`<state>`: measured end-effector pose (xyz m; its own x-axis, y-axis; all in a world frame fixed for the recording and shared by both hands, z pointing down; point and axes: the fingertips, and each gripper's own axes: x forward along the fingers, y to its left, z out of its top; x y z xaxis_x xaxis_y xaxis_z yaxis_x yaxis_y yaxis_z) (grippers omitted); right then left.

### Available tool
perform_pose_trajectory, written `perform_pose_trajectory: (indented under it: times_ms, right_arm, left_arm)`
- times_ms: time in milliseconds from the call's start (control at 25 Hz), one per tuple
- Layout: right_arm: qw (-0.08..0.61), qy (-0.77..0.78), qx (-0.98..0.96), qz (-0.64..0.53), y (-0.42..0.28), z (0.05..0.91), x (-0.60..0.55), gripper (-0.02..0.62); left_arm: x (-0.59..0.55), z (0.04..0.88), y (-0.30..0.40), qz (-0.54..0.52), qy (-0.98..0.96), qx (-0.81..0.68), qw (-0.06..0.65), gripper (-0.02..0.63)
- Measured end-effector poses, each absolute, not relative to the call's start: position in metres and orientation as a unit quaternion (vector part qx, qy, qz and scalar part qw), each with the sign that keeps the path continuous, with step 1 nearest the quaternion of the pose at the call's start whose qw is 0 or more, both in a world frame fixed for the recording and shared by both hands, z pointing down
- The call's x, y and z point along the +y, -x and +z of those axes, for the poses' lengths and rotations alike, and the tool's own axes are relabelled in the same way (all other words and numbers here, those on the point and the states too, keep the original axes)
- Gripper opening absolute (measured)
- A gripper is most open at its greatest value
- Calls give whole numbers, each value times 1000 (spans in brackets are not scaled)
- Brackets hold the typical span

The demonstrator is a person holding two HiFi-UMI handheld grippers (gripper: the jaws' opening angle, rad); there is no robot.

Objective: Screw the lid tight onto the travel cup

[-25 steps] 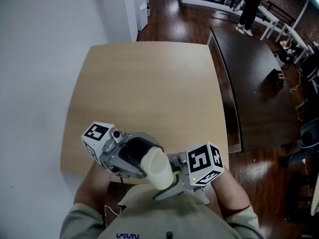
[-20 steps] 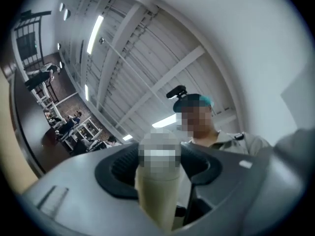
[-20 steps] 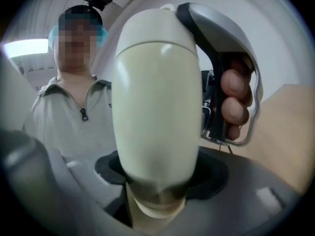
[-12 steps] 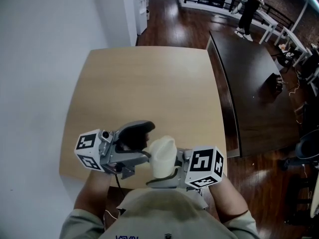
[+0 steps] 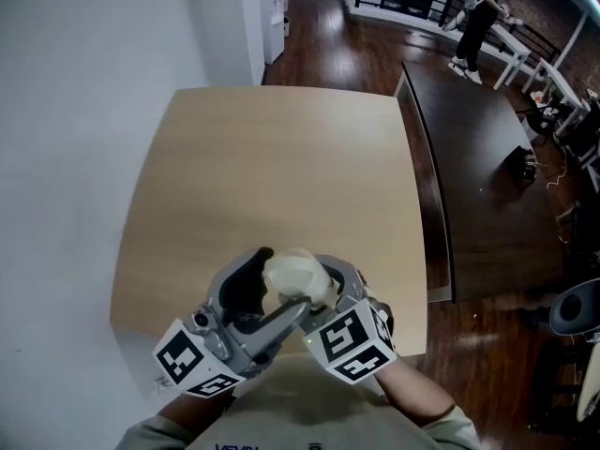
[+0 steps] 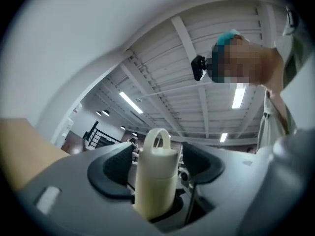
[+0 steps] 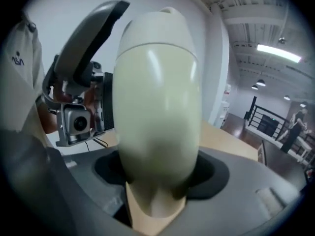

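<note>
Cream travel cup [image 5: 292, 275] is pinched in your right tool [image 7: 157, 173]; your left tool [image 6: 157, 164], angled alongside, is closing its jaws around it.

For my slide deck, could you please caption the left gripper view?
Jaws of the left gripper closing around the loop-handled lid of a cream plastic travel cup, not yet gripping it.

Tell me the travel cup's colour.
The travel cup is cream, pale off-white; right gripper view shows it best.

Bright, even light falls from long white ceiling strip lights [image 6: 129, 102] above the cream plastic travel cup [image 7: 157, 107], shadows stay soft, both gripper views bend and darken at the corners, and the cup's near side blurs.
</note>
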<state>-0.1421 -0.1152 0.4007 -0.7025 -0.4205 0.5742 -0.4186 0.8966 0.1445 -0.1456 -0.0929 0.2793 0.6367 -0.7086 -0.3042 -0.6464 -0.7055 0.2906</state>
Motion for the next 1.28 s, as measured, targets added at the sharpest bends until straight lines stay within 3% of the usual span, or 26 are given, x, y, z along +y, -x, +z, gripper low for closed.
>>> perform_pose_trajectory:
  times_ms: [200,280,480,720,960,1280]
  right_arm:
    - [321,-242,-915,-35,147,400,-113,302]
    - [324,-236,-915,-42,146,400,-112,302]
    - [333,-166,-928,-28,146,399,-97,302]
    - [308,86,-943,88,141,396,-33,302]
    - [206,345,-903,148,126,364,36,302]
    - [196,343,-908,138,128,358,31,301]
  left_arm:
    - [-90,282,139,-171,-900,-396,60,302]
    - [-90,282,141,-173,-901,-394,61,268]
    - [-86,280,139,-167,-918,-351,71,281]
    - [-69,280,125,-172,-964,-160,124,290]
    - [-45,269,115,-221,-946,102,214,264]
    - [-58,266,111,-237,-930,150,236,257]
